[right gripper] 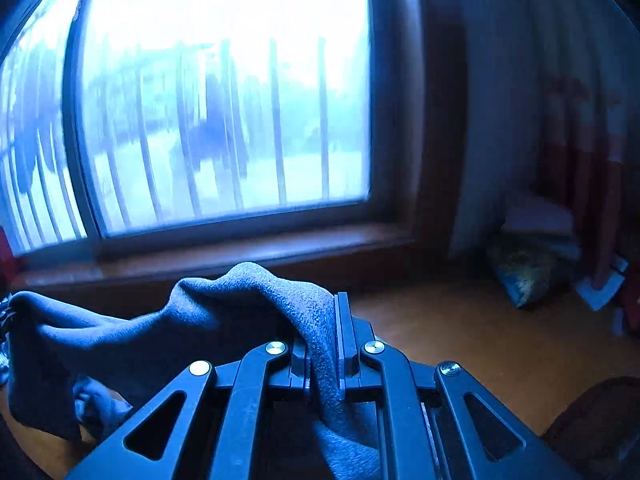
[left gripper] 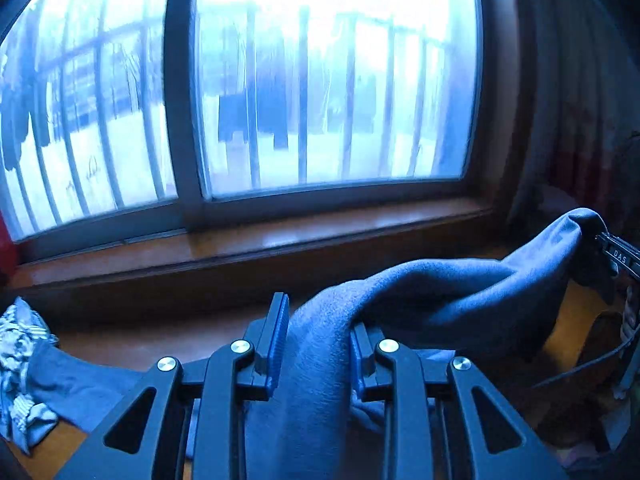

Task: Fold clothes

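Note:
A dark blue fleece garment (left gripper: 440, 296) hangs stretched in the air between both grippers, above a wooden surface. My left gripper (left gripper: 320, 332) is shut on a thick fold of it, which runs between the blue pads (left gripper: 278, 332) and down toward the camera. At the far right of the left wrist view the right gripper (left gripper: 618, 254) pinches the cloth's other end. In the right wrist view my right gripper (right gripper: 326, 328) is shut on the fleece garment (right gripper: 160, 320), which sags leftward to the left gripper at the frame's edge.
A large barred window (left gripper: 320, 80) and wooden sill (left gripper: 280, 240) face both cameras. A striped cloth (left gripper: 20, 360) and another dark garment (left gripper: 80, 384) lie on the wooden surface (right gripper: 480, 340) at left. Curtains (right gripper: 540, 120), a cushion (right gripper: 524, 276) and papers sit at right.

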The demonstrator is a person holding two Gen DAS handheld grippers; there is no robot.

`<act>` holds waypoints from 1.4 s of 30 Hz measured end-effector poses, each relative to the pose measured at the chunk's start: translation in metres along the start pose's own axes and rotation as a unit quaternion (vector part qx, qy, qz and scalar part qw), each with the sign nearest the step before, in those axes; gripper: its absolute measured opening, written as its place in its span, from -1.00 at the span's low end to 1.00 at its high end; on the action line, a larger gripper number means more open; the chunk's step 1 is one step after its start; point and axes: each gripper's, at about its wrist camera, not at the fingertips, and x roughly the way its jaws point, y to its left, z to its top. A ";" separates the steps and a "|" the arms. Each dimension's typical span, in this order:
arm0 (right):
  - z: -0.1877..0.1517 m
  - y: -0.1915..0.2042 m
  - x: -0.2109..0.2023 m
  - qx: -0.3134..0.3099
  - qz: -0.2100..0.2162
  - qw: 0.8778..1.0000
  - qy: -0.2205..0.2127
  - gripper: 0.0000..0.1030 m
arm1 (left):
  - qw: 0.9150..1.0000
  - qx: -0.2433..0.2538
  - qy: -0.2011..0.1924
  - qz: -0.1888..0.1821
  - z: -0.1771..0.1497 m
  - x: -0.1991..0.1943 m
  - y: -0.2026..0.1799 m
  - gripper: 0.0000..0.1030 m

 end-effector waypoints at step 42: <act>-0.118 0.086 0.119 -0.115 0.135 0.962 0.207 -0.10 | 0.939 -0.185 0.165 0.239 -0.108 0.078 0.175 0.47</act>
